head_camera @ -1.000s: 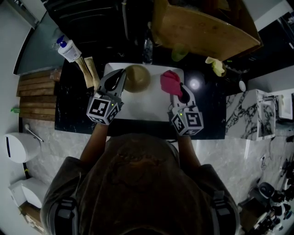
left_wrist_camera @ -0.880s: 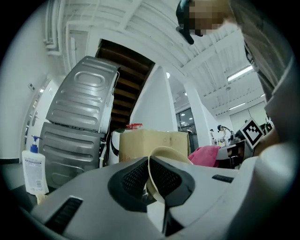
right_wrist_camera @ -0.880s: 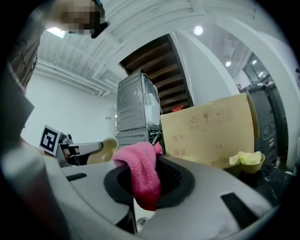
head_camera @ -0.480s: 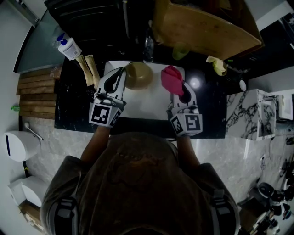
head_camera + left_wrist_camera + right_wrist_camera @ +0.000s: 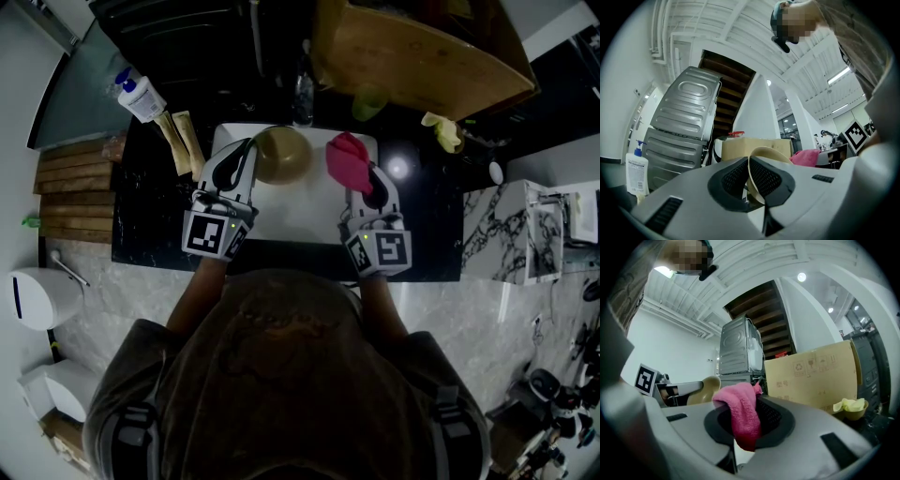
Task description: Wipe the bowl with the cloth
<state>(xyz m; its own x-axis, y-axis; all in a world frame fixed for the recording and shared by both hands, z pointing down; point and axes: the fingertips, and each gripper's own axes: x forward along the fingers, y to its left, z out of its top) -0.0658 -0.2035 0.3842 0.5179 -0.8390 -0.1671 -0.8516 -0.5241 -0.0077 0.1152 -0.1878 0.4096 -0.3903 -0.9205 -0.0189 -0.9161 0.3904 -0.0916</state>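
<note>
Pinched together on the rim of the tan bowl (image 5: pixel 764 155), the left gripper (image 5: pixel 750 177) holds it just beyond its jaws, above the white board (image 5: pixel 291 223). The right gripper (image 5: pixel 745 422) clamps the pink cloth (image 5: pixel 739 405), which bunches up over its jaws, near the bowl's right side but apart from it. A cardboard box (image 5: pixel 811 376) stands farther out

My head view is dim and murky, its corners bowed. One small glare spot sits on the black counter (image 5: pixel 427 225). Both my gripper views are bright, lit from ceiling lamps (image 5: pixel 801 276), with heavy fisheye curving, black rims and soft, shadowed jaws up close.
</note>
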